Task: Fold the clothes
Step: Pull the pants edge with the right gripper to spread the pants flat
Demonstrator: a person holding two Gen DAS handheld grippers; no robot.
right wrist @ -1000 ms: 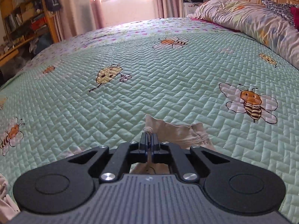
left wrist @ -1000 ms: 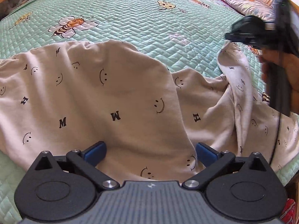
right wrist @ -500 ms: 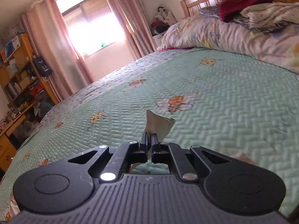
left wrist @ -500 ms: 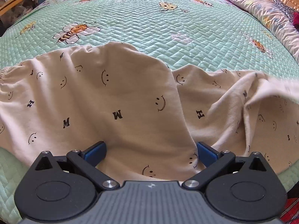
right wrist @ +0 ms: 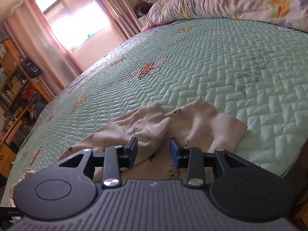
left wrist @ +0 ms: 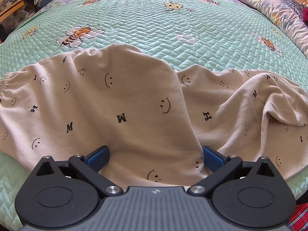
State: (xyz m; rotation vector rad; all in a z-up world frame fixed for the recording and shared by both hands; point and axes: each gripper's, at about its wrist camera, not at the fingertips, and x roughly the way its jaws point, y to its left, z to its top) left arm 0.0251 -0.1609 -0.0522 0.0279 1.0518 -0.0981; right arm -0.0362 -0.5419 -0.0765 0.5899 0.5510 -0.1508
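Cream trousers (left wrist: 125, 104) printed with smiley faces and letters lie spread across the near edge of the green quilted bed (left wrist: 154, 23). One leg is folded over the other, with loose folds at the right. My left gripper (left wrist: 155, 156) is open, its blue pads either side of the near cloth edge, holding nothing. In the right wrist view the two leg cuffs (right wrist: 192, 123) lie on the quilt (right wrist: 231, 67) just ahead of my right gripper (right wrist: 154, 149), which is open and empty above the cloth.
Pillows and a floral duvet (right wrist: 240, 2) are piled at the head of the bed. Wooden shelves (right wrist: 13, 88) and pink curtains (right wrist: 34, 44) stand beyond the far side. The bed's near edge drops off at the lower right (left wrist: 300, 207).
My right gripper was shut on the trouser cuff and carried it across the bed. It has now opened and the cuffs lie on the quilt. The left gripper stayed open and nearly still.
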